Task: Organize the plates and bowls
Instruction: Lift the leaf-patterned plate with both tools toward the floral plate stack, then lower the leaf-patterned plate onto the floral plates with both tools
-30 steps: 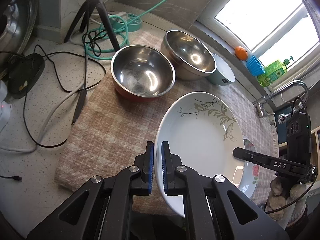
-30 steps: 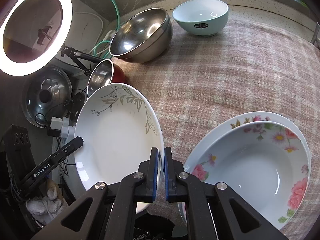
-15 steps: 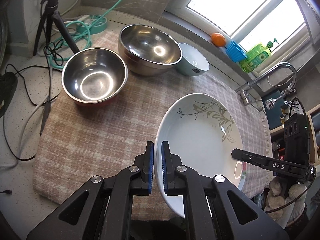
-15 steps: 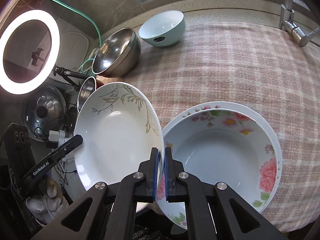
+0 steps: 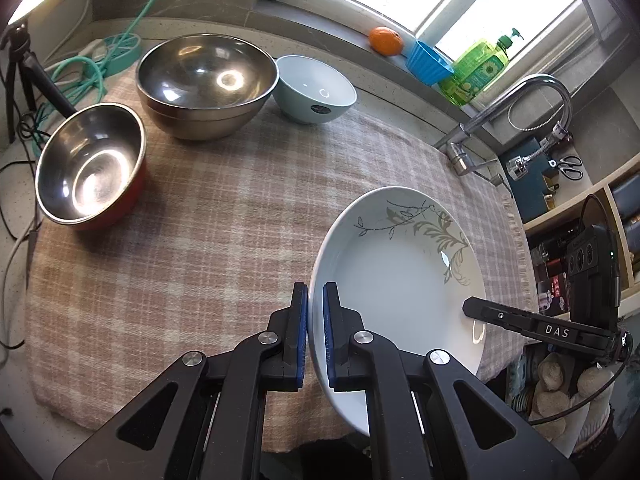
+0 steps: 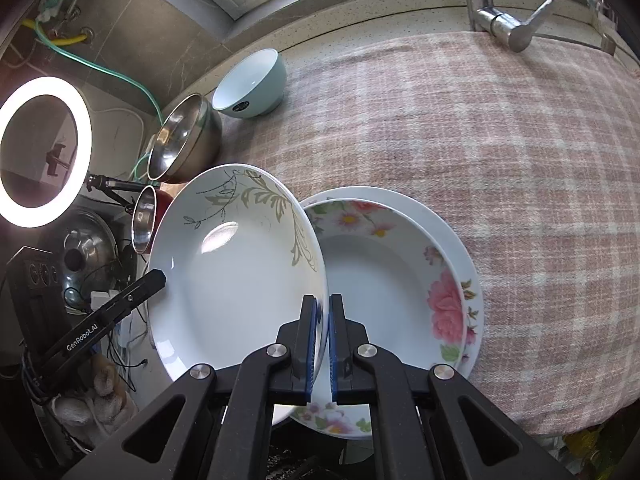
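From my left wrist camera, my left gripper (image 5: 316, 320) is pinching the near left rim of the leaf-patterned plate (image 5: 400, 280), which I hold tilted over the front right part of the table (image 5: 16, 216). A pink-and-cream checked cloth (image 5: 200, 240) covers most of the table. On its far left sit a red-sided steel bowl (image 5: 90, 166), a larger steel bowl (image 5: 206, 84) behind it, and a pale blue bowl (image 5: 316, 94) just beside that one. Along the window sill (image 5: 344, 36) are an orange (image 5: 385, 41), a blue cup (image 5: 430, 62) and a green soap bottle (image 5: 478, 70). A chrome tap (image 5: 520, 108) rises at the cloth's right edge, with shelves (image 5: 580, 216) beyond. Green hose (image 5: 92, 72) and black cables lie on the speckled surface at far left. My right gripper (image 5: 468, 306) reaches the plate's opposite rim.

From my right wrist camera, my right gripper (image 6: 323, 338) is clamped on that same plate's (image 6: 236, 276) right rim. The plate overlaps the left edge of the flowered bowl (image 6: 392, 280), which rests in a white plate (image 6: 460, 248) on the cloth (image 6: 480, 140). My left gripper (image 6: 158, 280) meets the plate's far rim at left. A lit ring light (image 6: 44, 152) stands at far left, and a steel pot lid (image 6: 80, 256) lies below it. The tap (image 6: 500, 20) stands at the top right.
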{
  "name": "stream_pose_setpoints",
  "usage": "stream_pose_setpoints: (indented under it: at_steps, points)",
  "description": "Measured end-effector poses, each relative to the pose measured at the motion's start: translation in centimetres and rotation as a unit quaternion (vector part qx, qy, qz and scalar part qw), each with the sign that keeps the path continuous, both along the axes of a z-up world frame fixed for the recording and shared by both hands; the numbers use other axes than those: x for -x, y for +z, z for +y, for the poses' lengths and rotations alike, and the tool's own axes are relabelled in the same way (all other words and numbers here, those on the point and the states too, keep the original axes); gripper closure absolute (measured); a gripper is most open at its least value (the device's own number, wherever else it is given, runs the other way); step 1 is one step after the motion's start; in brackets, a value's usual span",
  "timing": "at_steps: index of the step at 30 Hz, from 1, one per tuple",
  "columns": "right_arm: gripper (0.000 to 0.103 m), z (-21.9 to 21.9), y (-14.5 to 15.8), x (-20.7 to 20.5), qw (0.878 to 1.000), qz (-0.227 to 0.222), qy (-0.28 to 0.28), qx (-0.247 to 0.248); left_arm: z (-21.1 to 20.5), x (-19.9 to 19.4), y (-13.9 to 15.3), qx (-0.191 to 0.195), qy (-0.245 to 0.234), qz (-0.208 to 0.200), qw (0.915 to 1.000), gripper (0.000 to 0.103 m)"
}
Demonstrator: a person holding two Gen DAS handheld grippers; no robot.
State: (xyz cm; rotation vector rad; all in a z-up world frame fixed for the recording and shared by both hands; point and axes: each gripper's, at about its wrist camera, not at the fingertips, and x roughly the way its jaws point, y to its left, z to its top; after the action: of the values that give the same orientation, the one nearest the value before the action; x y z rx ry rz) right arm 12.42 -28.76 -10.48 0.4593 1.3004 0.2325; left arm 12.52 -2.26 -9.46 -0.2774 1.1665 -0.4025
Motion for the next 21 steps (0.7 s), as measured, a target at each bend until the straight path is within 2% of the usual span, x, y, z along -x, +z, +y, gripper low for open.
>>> stream_pose_setpoints:
  at_steps: [21]
  points:
    - [0.098, -5.1, -2.2, 2.8, 0.998, 0.021, -0.054, 0.012, -5.4, 0.0, -2.0, -0.01, -0.058, 0.021, 0.9981, 0.097]
